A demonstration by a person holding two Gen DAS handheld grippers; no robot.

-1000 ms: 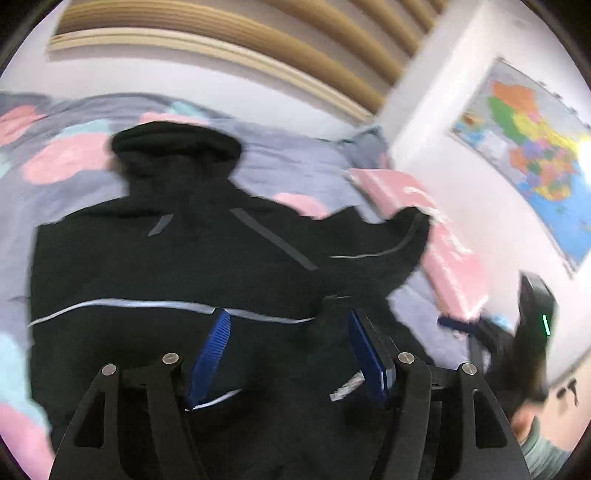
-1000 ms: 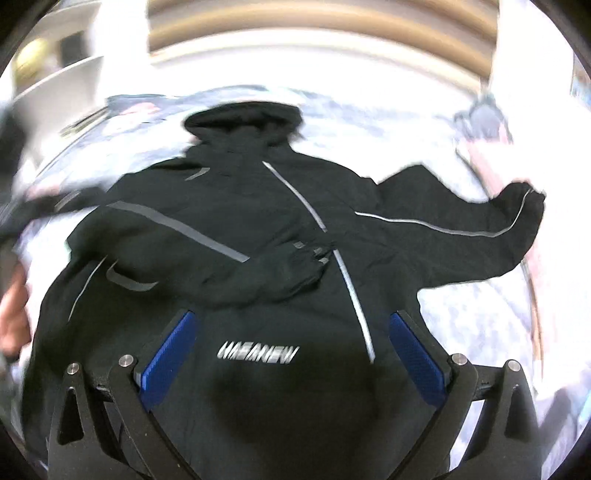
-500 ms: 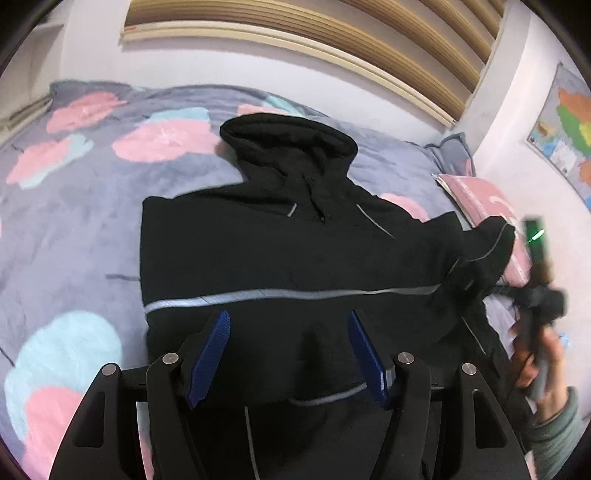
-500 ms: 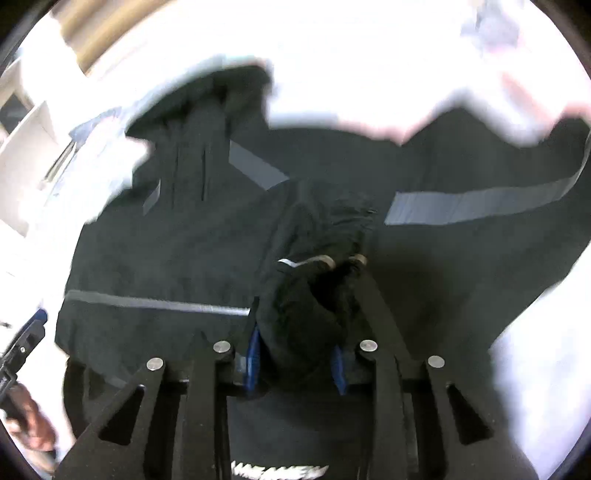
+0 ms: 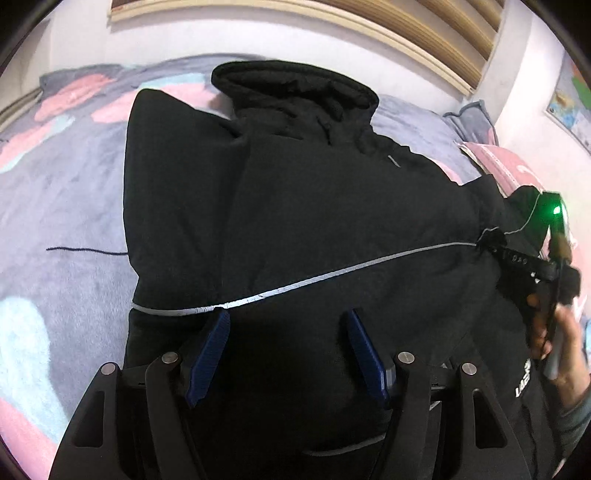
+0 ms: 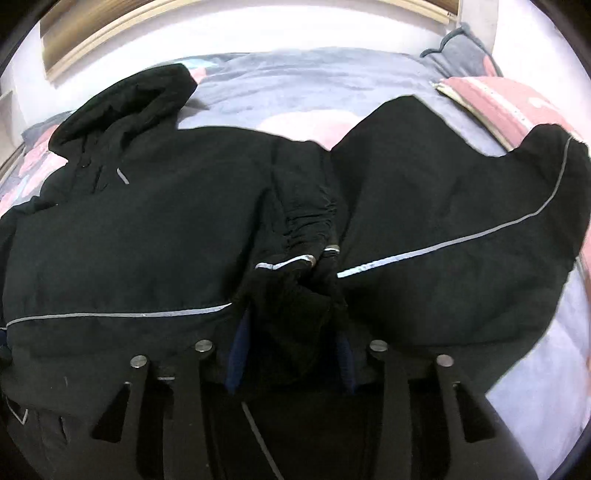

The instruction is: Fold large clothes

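A large black hooded jacket (image 5: 295,206) with thin reflective stripes lies on a bed, hood at the far end. Its left sleeve is folded across the chest. My left gripper (image 5: 288,332) is open just above the jacket's lower body, holding nothing. My right gripper (image 6: 291,332) is shut on the cuff (image 6: 291,266) of that folded sleeve, near the jacket's middle. The jacket also fills the right wrist view (image 6: 147,240), where the right sleeve (image 6: 480,221) lies spread out to the right. The right gripper and the hand holding it show in the left wrist view (image 5: 546,266).
The bed has a grey-purple blanket (image 5: 66,221) with pink and pale blue patches. A pink pillow (image 6: 509,99) and a grey pillow (image 6: 458,55) lie at the right. A wooden headboard (image 5: 406,22) and a wall map (image 5: 576,107) stand behind.
My left gripper has moved closer to the jacket, still open. My right gripper closed on the folded sleeve's cuff and still holds it over the jacket's middle.
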